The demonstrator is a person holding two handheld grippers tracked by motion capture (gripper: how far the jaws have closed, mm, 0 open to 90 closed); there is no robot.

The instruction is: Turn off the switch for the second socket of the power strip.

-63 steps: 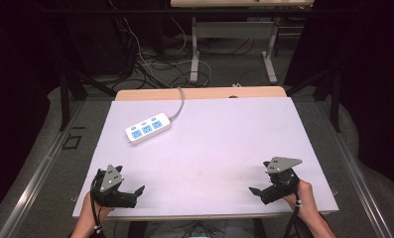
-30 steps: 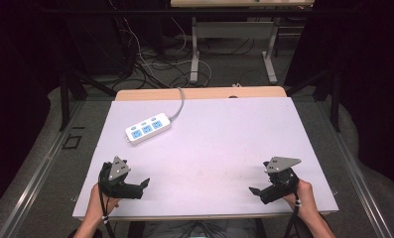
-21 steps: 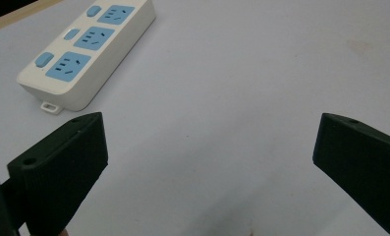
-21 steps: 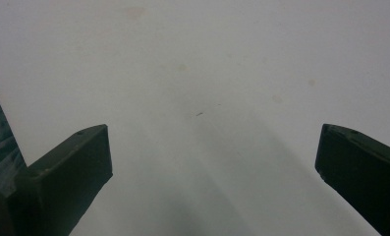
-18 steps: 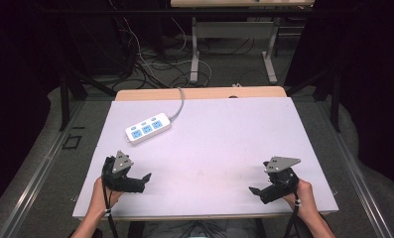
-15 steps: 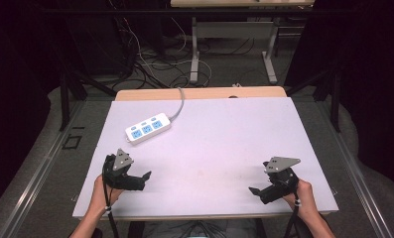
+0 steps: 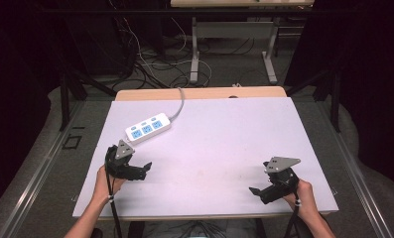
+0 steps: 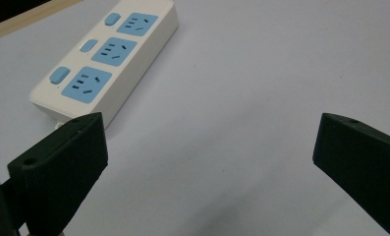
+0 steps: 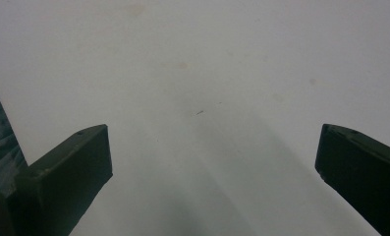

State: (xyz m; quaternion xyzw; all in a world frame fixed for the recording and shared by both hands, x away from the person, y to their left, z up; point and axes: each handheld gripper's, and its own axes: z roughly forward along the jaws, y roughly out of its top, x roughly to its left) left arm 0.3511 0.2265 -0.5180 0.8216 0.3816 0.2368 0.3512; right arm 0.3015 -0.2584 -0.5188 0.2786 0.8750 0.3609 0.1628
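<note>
Power strip point(image 7: 148, 129) lies just beyond left tool point(image 7: 144, 169), jaws wide apart w/ nothing between; right tool point(image 7: 254, 191) likewise spread.

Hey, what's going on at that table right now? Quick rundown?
Left gripper open, empty, near the white power strip. Right gripper open, empty, over bare table. Nothing between left gripper and strip.
</note>
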